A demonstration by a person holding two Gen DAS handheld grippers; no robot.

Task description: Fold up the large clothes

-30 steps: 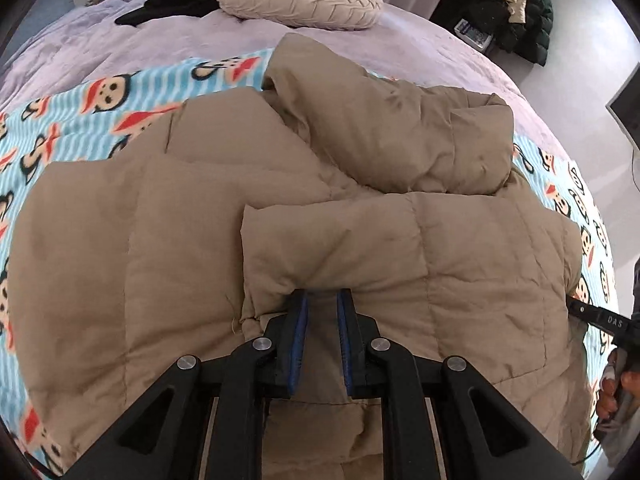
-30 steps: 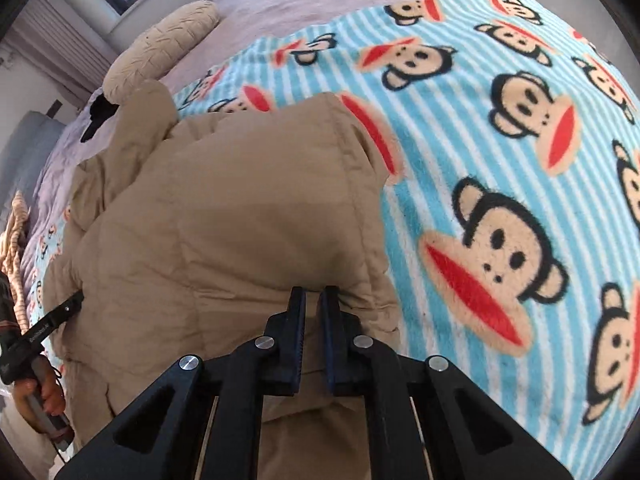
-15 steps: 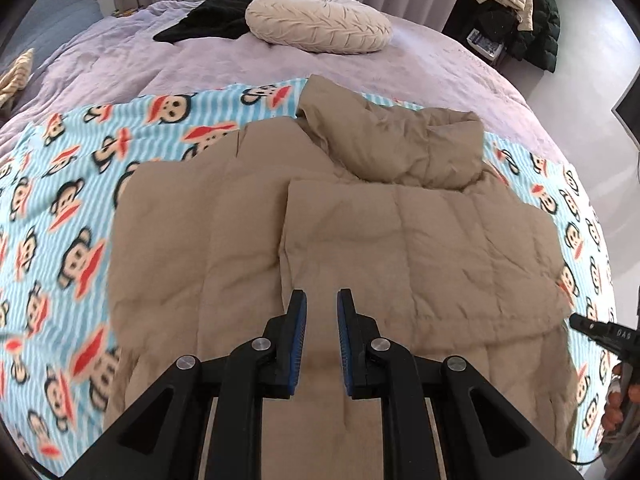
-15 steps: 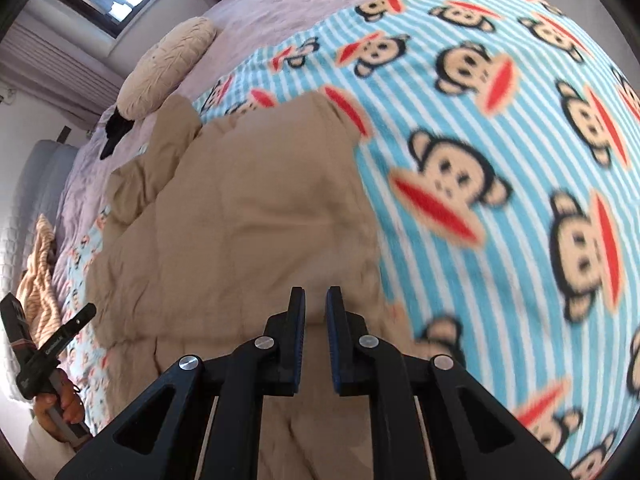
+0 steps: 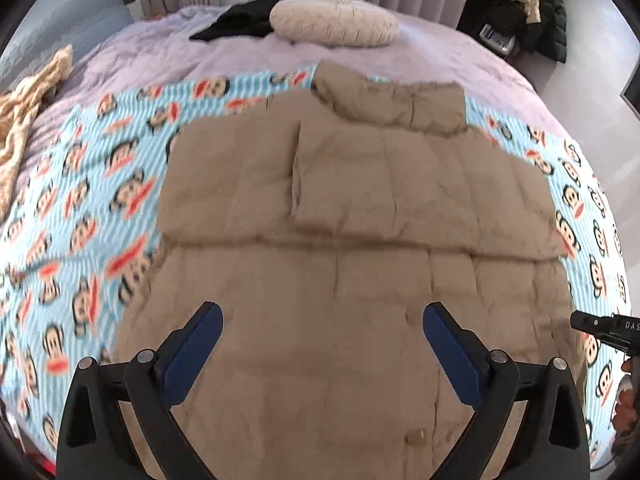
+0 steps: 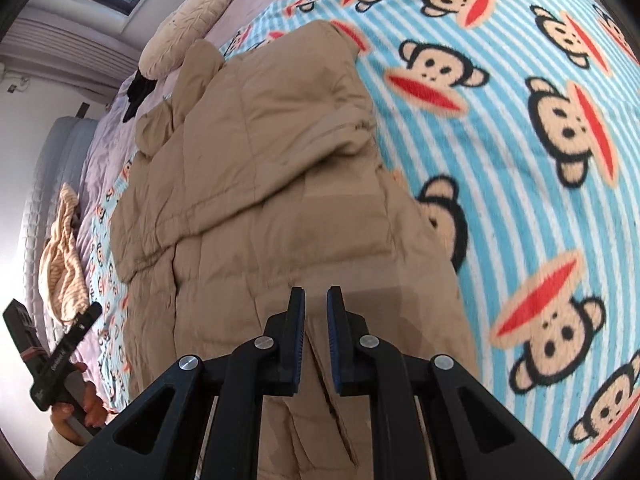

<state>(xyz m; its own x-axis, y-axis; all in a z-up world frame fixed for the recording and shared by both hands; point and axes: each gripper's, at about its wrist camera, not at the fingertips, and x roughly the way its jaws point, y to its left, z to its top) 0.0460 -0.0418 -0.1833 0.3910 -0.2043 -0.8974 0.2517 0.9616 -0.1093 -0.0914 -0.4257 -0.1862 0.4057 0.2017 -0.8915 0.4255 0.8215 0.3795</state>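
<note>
A large tan puffer jacket [image 5: 352, 264] lies spread on a monkey-print blanket [image 5: 80, 200] on the bed, with both sleeves folded across its upper body and the hood at the far end. My left gripper [image 5: 320, 320] hovers above the jacket's lower half, wide open and empty. In the right wrist view the jacket [image 6: 256, 184] runs along the left of the blanket [image 6: 520, 120]. My right gripper [image 6: 316, 300] is above the jacket's near edge, its jaws a narrow gap apart with nothing between them. The right gripper's tip shows in the left wrist view [image 5: 600, 326].
A round cream cushion [image 5: 334, 20] and a black garment [image 5: 240, 24] lie at the bed's far end. A striped beige cloth [image 5: 24, 92] lies at the left. Dark coats [image 5: 528, 12] pile on the floor at the right.
The left gripper let go of the folded sleeve, pulled back and up, and opened wide. The right gripper let go of the jacket's fold and rose away, its jaws still nearly together.
</note>
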